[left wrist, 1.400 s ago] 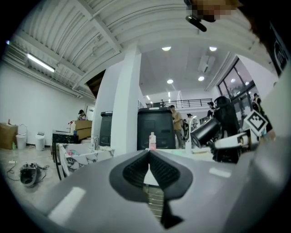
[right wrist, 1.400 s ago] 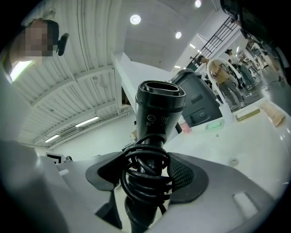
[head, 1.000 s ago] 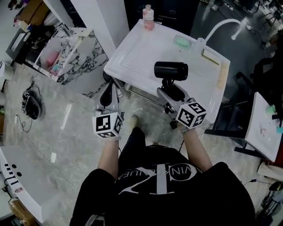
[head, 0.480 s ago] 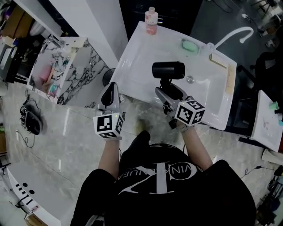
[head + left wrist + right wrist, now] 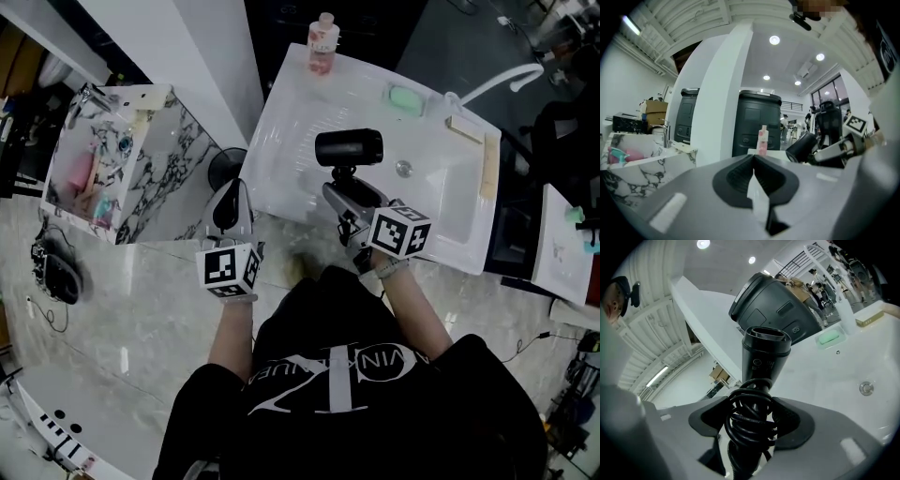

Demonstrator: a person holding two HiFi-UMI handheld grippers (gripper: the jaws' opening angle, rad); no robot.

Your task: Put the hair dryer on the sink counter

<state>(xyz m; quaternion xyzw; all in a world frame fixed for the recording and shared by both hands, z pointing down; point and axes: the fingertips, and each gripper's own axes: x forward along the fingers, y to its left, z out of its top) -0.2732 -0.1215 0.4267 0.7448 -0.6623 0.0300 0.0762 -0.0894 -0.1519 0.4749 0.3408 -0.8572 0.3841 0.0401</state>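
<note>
Black hair dryer [image 5: 349,148] hangs just above the white sink counter [image 5: 291,103], the right gripper [image 5: 345,199] pinching its handle [image 5: 765,363] over the coiled cord [image 5: 749,416]. The left gripper [image 5: 232,199] is pressed together, empty. Loose coils may let it twist or slip, and it could roll into the basin [image 5: 427,183].

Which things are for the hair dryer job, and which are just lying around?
For the job: hair dryer, right tongs gripping it, sink counter.

Just lying about: pink bottle, green soap, faucet, left tongs, shut and empty.
</note>
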